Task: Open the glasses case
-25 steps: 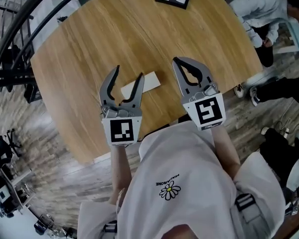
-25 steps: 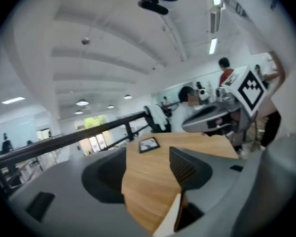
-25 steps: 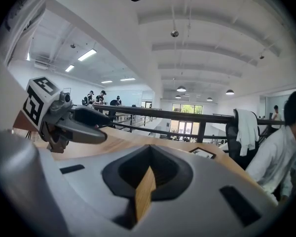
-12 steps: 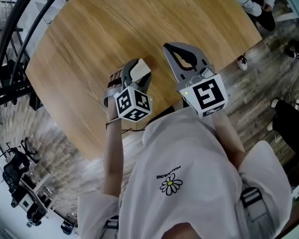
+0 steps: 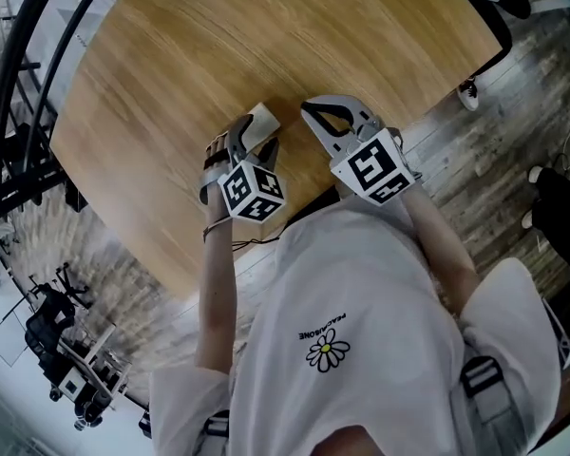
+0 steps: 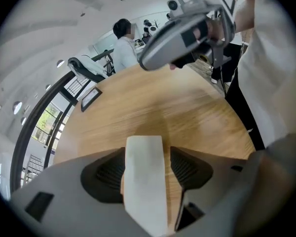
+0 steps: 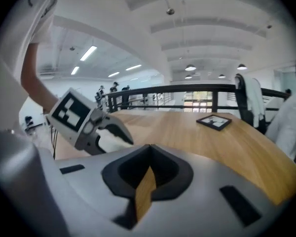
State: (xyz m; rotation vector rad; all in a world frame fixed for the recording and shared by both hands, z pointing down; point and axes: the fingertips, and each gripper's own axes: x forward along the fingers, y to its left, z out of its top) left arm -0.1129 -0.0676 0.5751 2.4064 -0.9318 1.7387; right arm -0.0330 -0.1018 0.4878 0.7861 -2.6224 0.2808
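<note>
Bright, even overhead light; gripper views fisheye-warped with dark corners, foreground blurred.

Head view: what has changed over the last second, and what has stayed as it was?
The left gripper came down and rolled onto the white glasses case, which now stands between its jaws. They are opening, and the pads do not press on it. The right gripper sank closer to the table. Unchanged: the right jaws stay shut on nothing, and the case still lies unopened on the table.
</note>
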